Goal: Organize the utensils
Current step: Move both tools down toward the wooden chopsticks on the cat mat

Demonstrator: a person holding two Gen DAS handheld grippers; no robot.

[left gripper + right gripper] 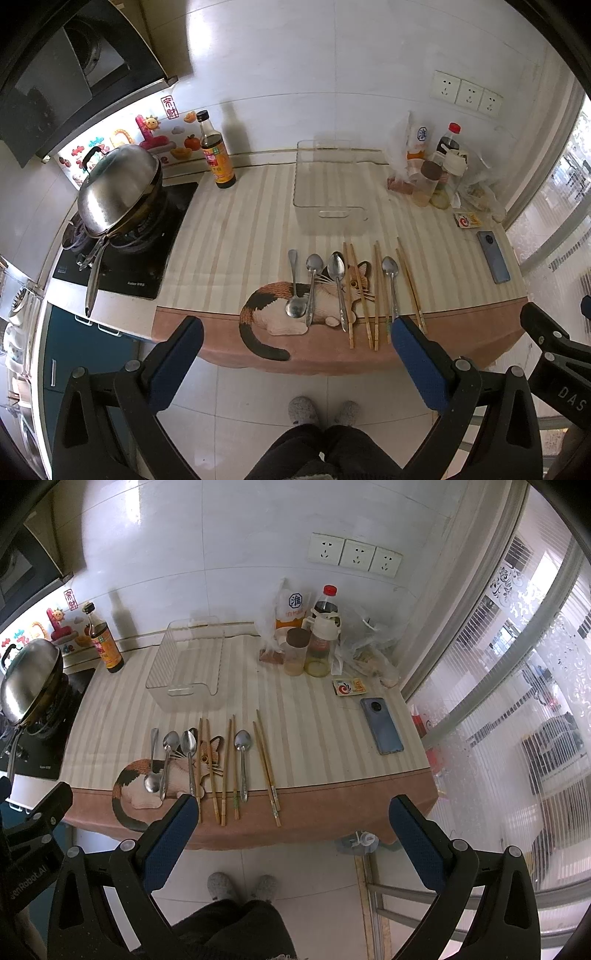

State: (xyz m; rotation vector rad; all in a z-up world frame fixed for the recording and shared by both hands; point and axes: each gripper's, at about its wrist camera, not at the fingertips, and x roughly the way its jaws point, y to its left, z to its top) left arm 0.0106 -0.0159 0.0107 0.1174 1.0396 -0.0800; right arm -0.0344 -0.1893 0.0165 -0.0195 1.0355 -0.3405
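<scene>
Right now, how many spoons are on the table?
4. Three lie side by side on the cat picture: the left spoon, middle spoon and third spoon. The fourth spoon lies apart, between chopsticks. None looks hidden.

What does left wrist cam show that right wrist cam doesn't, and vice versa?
Left wrist only: the range hood above the stove, the whole lidded wok, and the blue cabinet below the counter.

Right wrist only: the frosted sliding door in full and a bottle on the floor under the counter edge.

Both: four spoons, the chopsticks, the clear bin, the blue phone, the sauce bottle, and both grippers open, holding nothing.
</scene>
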